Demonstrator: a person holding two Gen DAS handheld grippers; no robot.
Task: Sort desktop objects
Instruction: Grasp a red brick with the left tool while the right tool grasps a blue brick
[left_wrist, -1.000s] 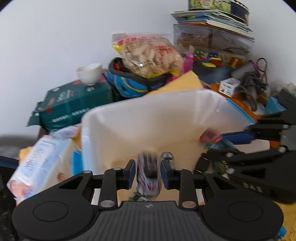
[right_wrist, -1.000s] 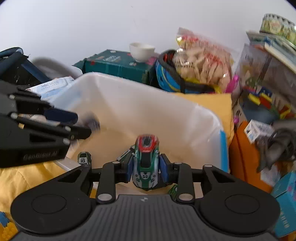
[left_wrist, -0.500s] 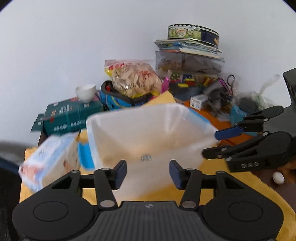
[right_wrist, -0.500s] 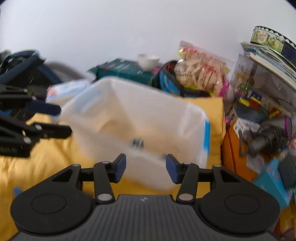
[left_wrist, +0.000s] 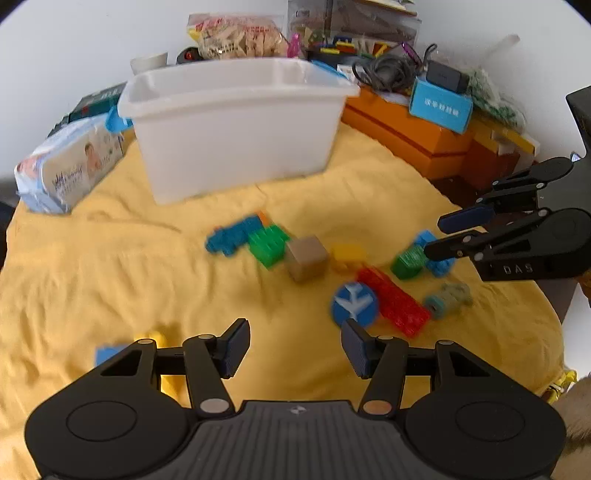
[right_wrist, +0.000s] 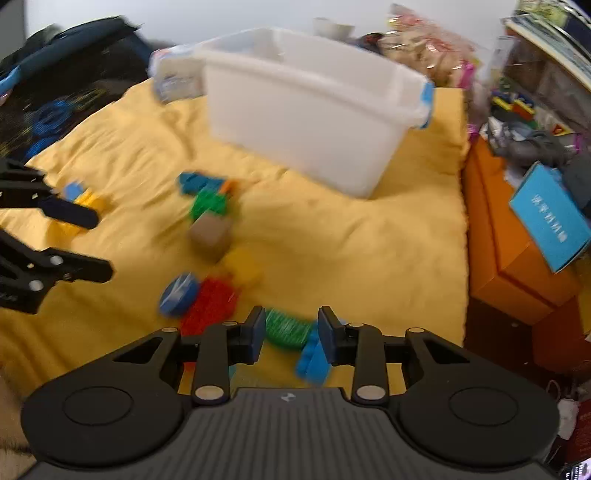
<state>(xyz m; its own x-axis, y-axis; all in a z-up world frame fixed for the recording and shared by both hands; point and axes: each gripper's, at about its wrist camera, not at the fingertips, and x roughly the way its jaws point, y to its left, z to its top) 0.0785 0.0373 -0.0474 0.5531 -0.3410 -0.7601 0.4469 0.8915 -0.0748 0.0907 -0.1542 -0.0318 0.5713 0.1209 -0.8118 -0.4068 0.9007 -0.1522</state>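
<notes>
Yellow cloth (left_wrist: 110, 266), white bin (left_wrist: 236, 129), red brick (left_wrist: 395, 299).

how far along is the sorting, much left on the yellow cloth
Early on. Nothing is visibly done: the white bin stands side-on, its contents hidden. Nothing is in hand: the left hand-held gripper is open and empty, and the right hand-held gripper, jaws just closing, holds nothing, a green block lying between them. Left: the tan cube, red brick, blue disc and other blocks.
</notes>
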